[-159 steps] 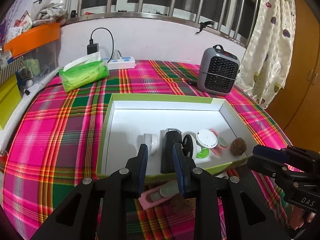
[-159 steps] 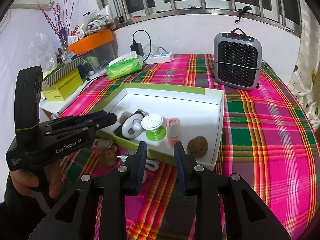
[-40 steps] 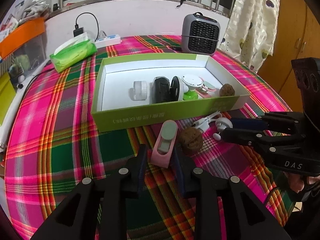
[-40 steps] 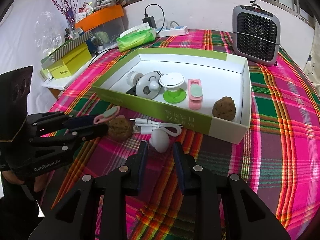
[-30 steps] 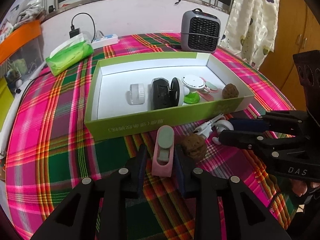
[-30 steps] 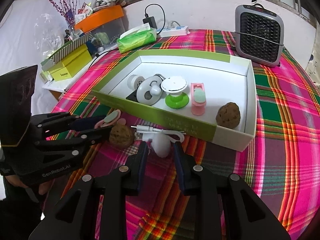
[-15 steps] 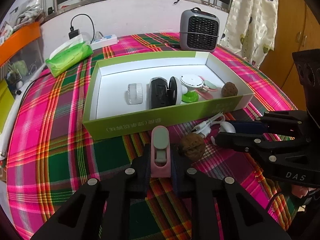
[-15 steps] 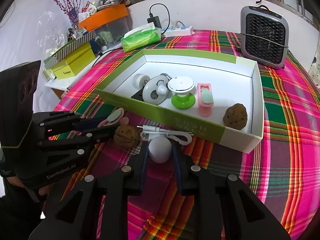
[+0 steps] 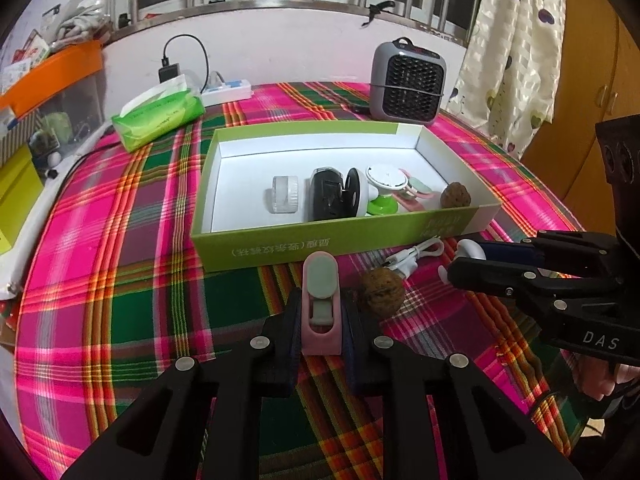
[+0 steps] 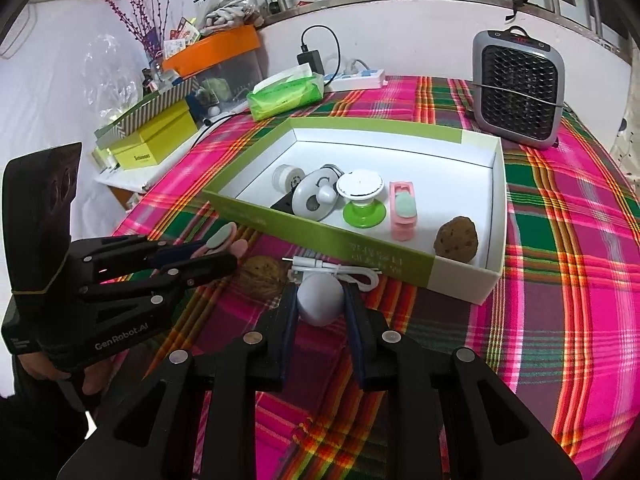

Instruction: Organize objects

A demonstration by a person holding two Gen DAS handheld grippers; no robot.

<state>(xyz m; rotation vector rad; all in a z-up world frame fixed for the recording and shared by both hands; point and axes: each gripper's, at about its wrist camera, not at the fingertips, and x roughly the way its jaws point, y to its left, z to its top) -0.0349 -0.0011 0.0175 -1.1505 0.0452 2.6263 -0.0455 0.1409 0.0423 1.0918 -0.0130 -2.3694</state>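
Left wrist view: the left gripper (image 9: 320,320) is clamped on a pink clip (image 9: 320,300) with a pale green pad, its two fingers pressed against the clip's sides. The clip's long axis runs straight away from the camera, in line with the fingers, and its rounded green end points at the near wall of the green box (image 9: 280,246). Whether the clip rests on the plaid tablecloth (image 9: 120,280) or is just off it cannot be told. Just right of the clip lies a walnut (image 9: 382,294), and beyond that a coiled white cable (image 9: 416,256) against the box front.

In the right wrist view the right gripper (image 10: 320,308) grips a white egg-shaped object (image 10: 320,304) between both fingers, just in front of the cable (image 10: 340,272), with the walnut (image 10: 264,276) to its left. The left gripper (image 10: 208,256) shows at the left edge, the clip (image 10: 220,238) lying flat between its fingers.

Inside the box, along the near wall, sit a small white jar (image 9: 285,200), a black item (image 9: 326,198), a white disc on a green base (image 10: 362,196), a second pink clip (image 10: 404,210) pointing front to back, and a second walnut (image 10: 456,242) near the right corner. Behind the box stand a grey fan heater (image 9: 406,82) and a green tissue pack (image 9: 158,118).
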